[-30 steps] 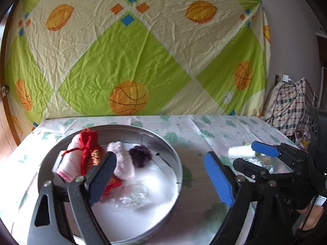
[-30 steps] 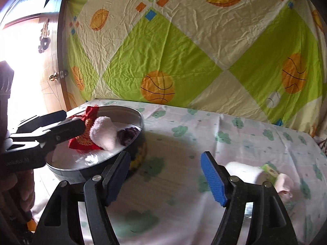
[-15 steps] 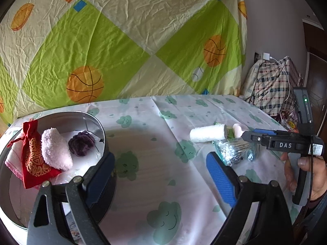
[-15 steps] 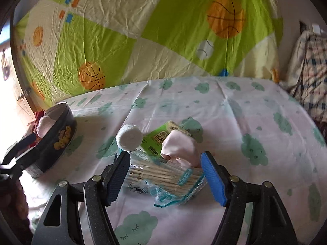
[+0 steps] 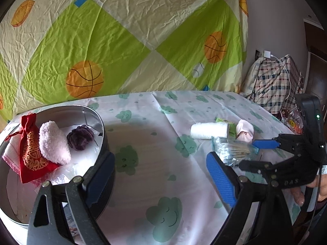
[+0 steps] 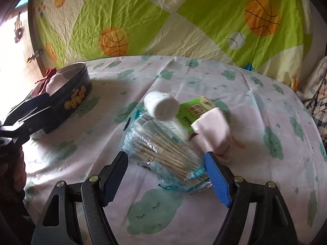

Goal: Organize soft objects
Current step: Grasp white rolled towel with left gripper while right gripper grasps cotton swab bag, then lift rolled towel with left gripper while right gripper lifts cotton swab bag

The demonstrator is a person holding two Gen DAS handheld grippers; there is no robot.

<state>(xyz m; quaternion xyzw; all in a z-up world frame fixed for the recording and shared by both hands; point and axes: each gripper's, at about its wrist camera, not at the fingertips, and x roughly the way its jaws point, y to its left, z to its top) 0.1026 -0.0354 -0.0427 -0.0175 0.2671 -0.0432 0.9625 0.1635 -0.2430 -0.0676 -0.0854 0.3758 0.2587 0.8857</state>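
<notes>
Pink cloth lies at 1 o'clock of the right gripper, whose released jaws straddle the swab packet. Left gripper hovers released beside the tin.

Red pouch with gold pattern, pale pink fluffy piece, dark purple knit ball: all left of left gripper. White roll, green packet, pale pink cloth, perhaps a sock, ahead of right gripper with blue pads. White tablecloth, green clouds.
</notes>
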